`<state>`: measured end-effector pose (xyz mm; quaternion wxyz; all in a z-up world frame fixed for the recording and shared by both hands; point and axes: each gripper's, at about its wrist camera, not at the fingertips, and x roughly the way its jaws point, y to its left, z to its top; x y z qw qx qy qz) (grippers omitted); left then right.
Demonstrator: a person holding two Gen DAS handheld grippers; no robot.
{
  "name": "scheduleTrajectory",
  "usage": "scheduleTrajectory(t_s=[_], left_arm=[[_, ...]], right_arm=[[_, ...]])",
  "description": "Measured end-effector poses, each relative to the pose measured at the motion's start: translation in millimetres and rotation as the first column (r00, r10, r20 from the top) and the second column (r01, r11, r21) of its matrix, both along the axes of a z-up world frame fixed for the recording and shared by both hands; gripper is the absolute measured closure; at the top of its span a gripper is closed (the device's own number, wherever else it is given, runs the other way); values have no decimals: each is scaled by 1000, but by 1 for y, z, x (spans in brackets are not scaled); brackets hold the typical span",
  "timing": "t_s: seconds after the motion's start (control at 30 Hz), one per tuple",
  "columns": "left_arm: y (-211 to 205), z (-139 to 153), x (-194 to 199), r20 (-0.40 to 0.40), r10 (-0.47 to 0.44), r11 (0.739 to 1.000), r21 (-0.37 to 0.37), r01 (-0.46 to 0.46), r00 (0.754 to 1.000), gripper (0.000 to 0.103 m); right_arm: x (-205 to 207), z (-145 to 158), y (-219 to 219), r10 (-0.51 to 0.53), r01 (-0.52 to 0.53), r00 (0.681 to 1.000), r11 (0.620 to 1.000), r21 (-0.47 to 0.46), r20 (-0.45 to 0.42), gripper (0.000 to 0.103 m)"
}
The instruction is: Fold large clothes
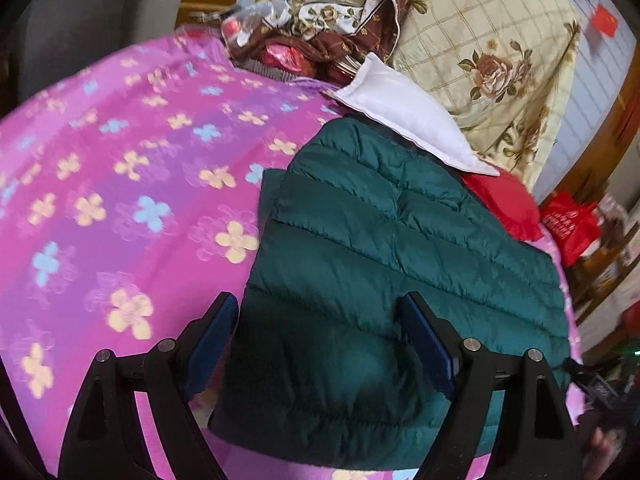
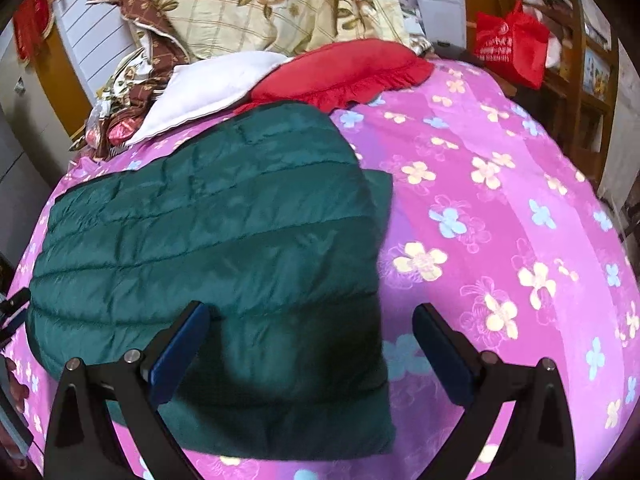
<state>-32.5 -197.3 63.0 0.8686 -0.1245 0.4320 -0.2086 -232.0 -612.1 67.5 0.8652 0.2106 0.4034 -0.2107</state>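
ITEM: jacket [image 1: 380,272], green quilted puffer, lying flat on the bed [image 1: 120,184] w/ pink flowered sheet. Looks already folded into a rough rectangle; a second layer peeks out along one long edge (left edge in left-wrist view, right edge in right-wrist view).

STEP, my read: mid-fold, sides prob. in, jacket reduced to a long panel. Near end sits at bottom of both frames, far end runs up toward the pillows. Remaining, I'd judge: one more fold end-to-end, near hem up to far end, or a final tidy.

L gripper [image 1: 320,320]: jaws wide, nothing held. Hovers over near end of jacket; left finger sits over the jacket's left edge/sheet, right finger over quilting. Contact w/ fabric: can't tell.

R gripper [image 2: 312,328]: jaws wide, nothing held. Jacket fills lower left and centre of that frame; left finger over quilting, right finger over bare sheet, so the jacket's right edge passes between them.

NEXT MOVE needs: both grippers down onto the near corners, pinch through all layers (puffer is thick and slippery, so a deep bite), lift evenly, carry toward far end w/o letting the inner layer slide out.

ALSO PRESENT: white pillow [image 1: 404,108], touching or just over far end of jacket; red cushion [image 2: 344,68] beside it; floral quilt [image 2: 260,4] heaped beyond; red bag [image 2: 512,48] off the bed, upper right in right-wrist view.
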Motion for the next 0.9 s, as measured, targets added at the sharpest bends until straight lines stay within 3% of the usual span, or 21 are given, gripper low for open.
scheduleTrajectory(t_s=[0.1, 0.27, 0.33, 0.43, 0.6, 0.67, 0.73, 0.83, 0.9], left_arm=[[1, -11, 11, -43, -19, 999, -45, 17, 999, 38], [-3, -25, 23, -71, -62, 994, -98, 54, 996, 29], [-5, -33, 29, -106, -70, 990, -131, 56, 992, 21], [-5, -43, 38, -153, -75, 983, -175, 48, 985, 17], [-13, -44, 40, -128, -59, 985, -170, 37, 990, 17], [-19, -43, 41, -133, -65, 986, -161, 43, 989, 24], [-24, -39, 40, -143, -81, 986, -156, 59, 986, 45], [-29, -24, 31, -113, -105, 989, -119, 91, 988, 71], [-29, -13, 25, -92, -120, 988, -107, 110, 988, 83]], right_arm=[[3, -8, -16, -14, 13, 1000, 999, 52, 22, 0], [17, -21, -36, 18, -23, 999, 993, 117, 41, 0], [23, -25, -43, 35, -41, 998, 989, 141, 49, 0], [33, -37, -57, 56, -69, 996, 977, 204, 68, 0], [45, -49, -65, 95, -117, 991, 964, 240, 99, 0], [49, -50, -64, 102, -122, 990, 962, 244, 96, 0], [53, -50, -59, 130, -155, 986, 952, 265, 107, 3], [55, -45, -43, 167, -197, 977, 946, 259, 131, 27], [52, -36, -35, 181, -212, 973, 947, 243, 143, 43]])
